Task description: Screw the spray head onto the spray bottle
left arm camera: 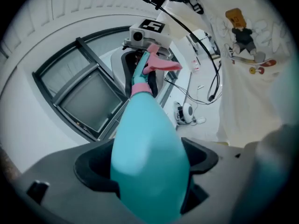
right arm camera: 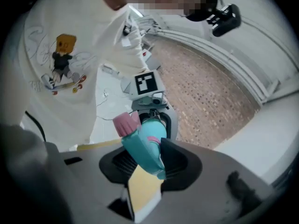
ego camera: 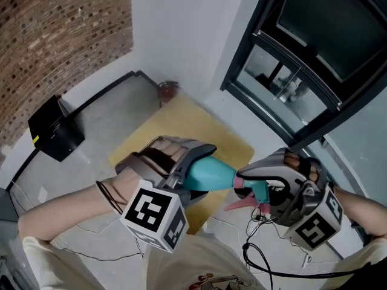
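A black box (ego camera: 54, 128) sits left of the yellow mat (ego camera: 181, 122), a small red object (ego camera: 168, 90) at the mat's far corner, and a dark-framed glass door (ego camera: 302, 71) to its right. Above the mat, the left gripper (left arm camera: 149, 167) clamps the teal bottle (ego camera: 208, 174). The bottle lies roughly level, its neck pointing right into the spray head (ego camera: 261, 192), which the right gripper (right arm camera: 145, 161) grips.

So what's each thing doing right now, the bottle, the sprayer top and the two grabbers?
Spray bottle: up in the air, tipped sideways, clamped in the left gripper.
Spray head: sitting on the bottle's neck, clamped in the right gripper; how far it is screwed on, cannot tell.
Left gripper: shut on the spray bottle.
Right gripper: shut on the spray head.
Yellow mat: lying flat below the grippers.
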`<state>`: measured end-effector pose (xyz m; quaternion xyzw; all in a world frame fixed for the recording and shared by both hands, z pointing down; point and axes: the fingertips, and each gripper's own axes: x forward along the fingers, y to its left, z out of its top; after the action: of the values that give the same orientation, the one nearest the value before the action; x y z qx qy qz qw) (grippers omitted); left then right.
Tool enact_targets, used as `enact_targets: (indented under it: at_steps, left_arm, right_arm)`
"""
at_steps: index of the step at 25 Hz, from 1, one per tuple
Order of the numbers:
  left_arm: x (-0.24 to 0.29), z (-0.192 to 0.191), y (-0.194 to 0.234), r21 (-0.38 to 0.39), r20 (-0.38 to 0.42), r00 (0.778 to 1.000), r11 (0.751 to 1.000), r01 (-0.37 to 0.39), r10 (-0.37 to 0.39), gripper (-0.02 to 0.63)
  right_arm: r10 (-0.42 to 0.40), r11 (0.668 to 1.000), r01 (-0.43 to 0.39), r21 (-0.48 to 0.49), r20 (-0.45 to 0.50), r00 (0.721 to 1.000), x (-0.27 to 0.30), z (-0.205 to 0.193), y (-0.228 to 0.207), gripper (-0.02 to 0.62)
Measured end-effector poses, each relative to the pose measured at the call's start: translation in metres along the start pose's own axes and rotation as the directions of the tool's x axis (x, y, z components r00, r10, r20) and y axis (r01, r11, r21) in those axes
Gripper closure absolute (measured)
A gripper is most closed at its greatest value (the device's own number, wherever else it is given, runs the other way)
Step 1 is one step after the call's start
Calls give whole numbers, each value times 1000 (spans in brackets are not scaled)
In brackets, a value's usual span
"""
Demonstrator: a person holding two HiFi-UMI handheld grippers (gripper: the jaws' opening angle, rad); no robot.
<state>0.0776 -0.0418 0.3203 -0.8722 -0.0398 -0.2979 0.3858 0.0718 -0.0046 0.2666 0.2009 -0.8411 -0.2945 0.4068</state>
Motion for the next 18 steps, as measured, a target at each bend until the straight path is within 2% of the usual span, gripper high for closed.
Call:
enact_targets:
  at_steps: [2, 4, 5, 7, 10, 11, 12, 14, 15, 16, 18]
  left_arm:
    - [-2, -1, 9, 52, -19, 995, 994, -97, 99, 178]
    - [-6, 0, 21, 121, -38, 975, 970, -211, 217, 178]
    - [-9, 1, 27, 159, -50, 959, 950, -268, 279, 178]
    - [-13, 0, 38, 237, -85, 918, 902, -360, 388, 178]
    - [-16, 0, 47, 337, -104, 858, 830, -445, 502, 178]
    - [-16, 1, 47, 363, -100, 843, 808, -465, 529, 178]
    - [-17, 1, 48, 388, -93, 826, 784, -484, 556, 178]
    - [-21, 2, 51, 441, -75, 786, 727, -526, 614, 178]
    - [-23, 2, 53, 466, -66, 765, 698, -544, 641, 178]
    - [-24, 2, 54, 482, -58, 749, 676, -558, 660, 175]
    - [-23, 1, 53, 483, -46, 741, 664, -571, 670, 172]
  right_arm:
    - [0, 991, -1, 137, 9, 1000, -1, -2, -4, 465]
    - [-6, 949, 3, 315, 6, 1000, -2, -7, -8, 465]
    - [-17, 909, 11, 417, 12, 1000, -3, -8, -13, 465]
    - [-41, 808, 3, 590, 51, 998, -3, -8, -24, 465]
    - [-29, 662, -81, 746, 133, 991, -5, -9, -30, 465]
    - [-23, 593, -118, 797, 163, 986, -6, -11, -30, 465]
    - [-24, 496, -159, 853, 197, 980, -6, -12, -29, 465]
    - [-53, 258, -248, 934, 270, 961, -6, -15, -29, 465]
    - [-70, 154, -289, 945, 302, 951, -6, -17, -28, 465]
    - [-85, 68, -320, 945, 325, 942, -6, -19, -28, 465]
    - [-105, -67, -350, 934, 342, 934, -3, -18, -27, 465]
